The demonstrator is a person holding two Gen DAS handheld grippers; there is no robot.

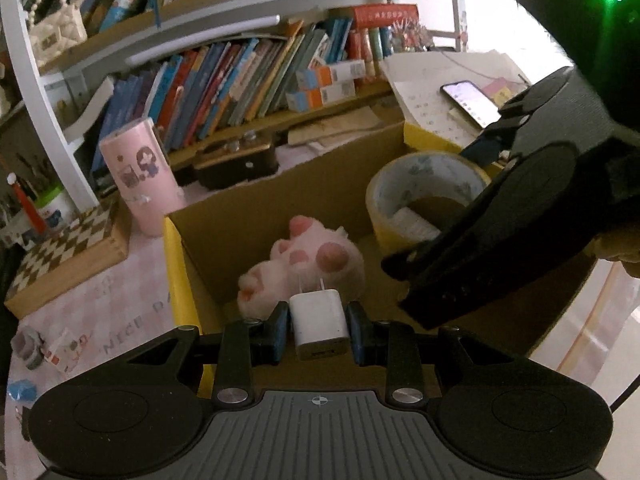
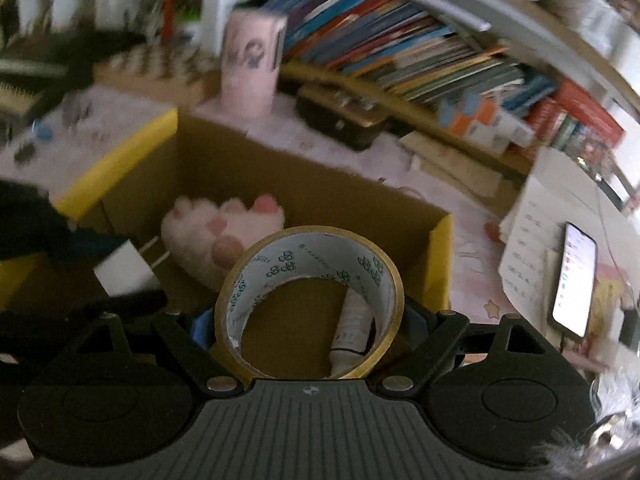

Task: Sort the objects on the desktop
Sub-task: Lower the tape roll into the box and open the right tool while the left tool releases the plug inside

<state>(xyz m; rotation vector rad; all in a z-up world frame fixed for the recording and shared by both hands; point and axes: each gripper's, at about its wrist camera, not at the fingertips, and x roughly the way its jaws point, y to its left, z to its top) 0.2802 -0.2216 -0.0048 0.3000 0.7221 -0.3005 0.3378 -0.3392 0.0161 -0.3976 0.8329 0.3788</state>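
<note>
Left tongs (image 1: 319,330): a white charger plug (image 1: 319,326) is pinched between the blue pads, prongs pointing away from the camera, and held over the near edge of the open cardboard box (image 1: 256,216). Right tongs (image 2: 308,320): a roll of yellowish tape (image 2: 308,304) is clamped across its outer rim, jaws set wide around it, and held above the box interior; the box floor is seen through the roll's core, along with a small white tube (image 2: 352,328) lying on it. In the left wrist view, the right tongs are seen entering from the right side with the tape roll carried over the far right part of the box.

Inside the box, a pink plush paw (image 1: 304,264) is lying on the floor, just beyond the plug. The box has yellow-taped edges and is set on a pink-patterned counter (image 1: 100,304). A pink tumbler (image 1: 140,176) is standing upright just beside the box's far left corner, with a checkered wooden box (image 1: 68,256) to its left. To the right of the box, a lit phone (image 2: 574,280) is resting on papers. Shelves of books (image 1: 240,76) are seen behind. The right wrist view is motion-blurred.
</note>
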